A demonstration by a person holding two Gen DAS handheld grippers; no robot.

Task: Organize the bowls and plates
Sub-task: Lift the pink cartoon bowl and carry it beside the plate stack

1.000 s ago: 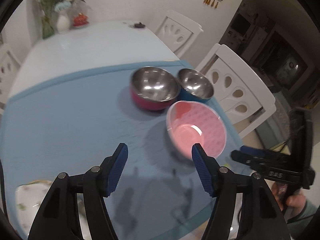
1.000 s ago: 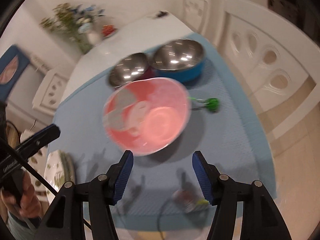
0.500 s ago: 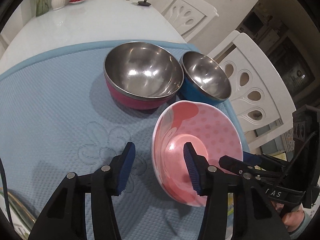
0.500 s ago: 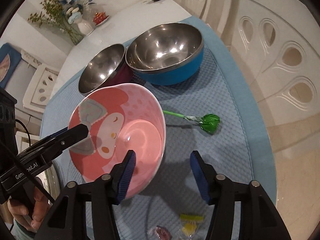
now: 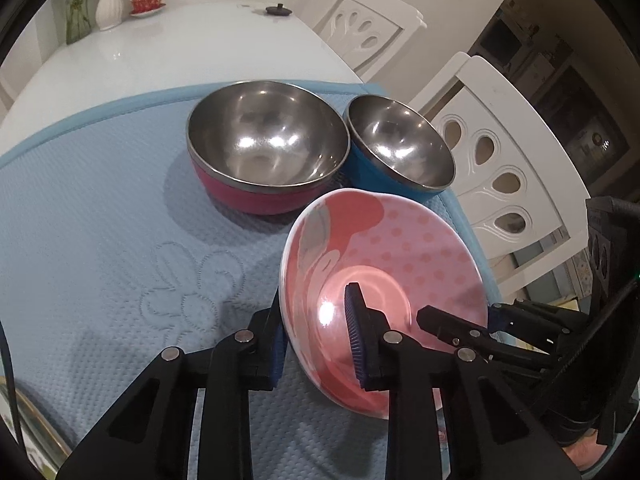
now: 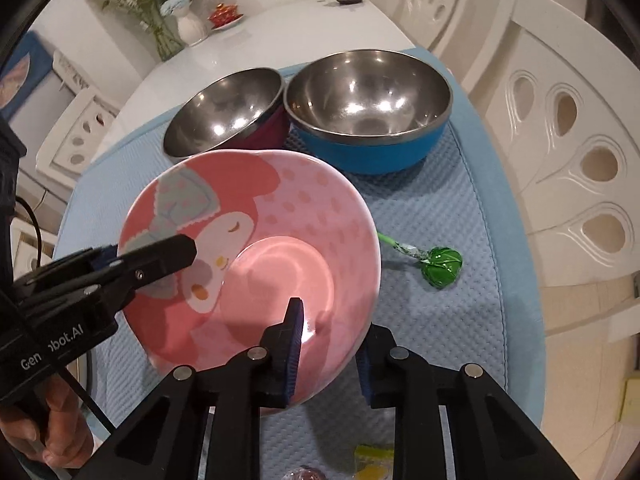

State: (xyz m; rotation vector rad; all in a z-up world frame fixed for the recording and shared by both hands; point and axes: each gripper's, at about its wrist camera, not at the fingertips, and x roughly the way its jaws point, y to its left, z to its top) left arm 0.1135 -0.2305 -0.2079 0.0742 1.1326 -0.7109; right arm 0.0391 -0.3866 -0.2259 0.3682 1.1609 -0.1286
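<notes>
Both tools closing on pink bowl (image 6: 260, 256) rim: left tool (image 5: 316, 340) near side, right tool (image 6: 328, 344) opposite, sharing load for the lift, presumably toward steel bowls (image 5: 266, 148).

Bright, bowl glare, perhaps overhead, fisheye-warped

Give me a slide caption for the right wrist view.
Both grippers, right and left, closing on opposite rims of the pink bowl, steel bowls behind.

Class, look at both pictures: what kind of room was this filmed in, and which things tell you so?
Most likely a home dining room: a white dining table with carved white chairs around it, a vase of flowers at the far end, and bowls on a blue mat.
</notes>
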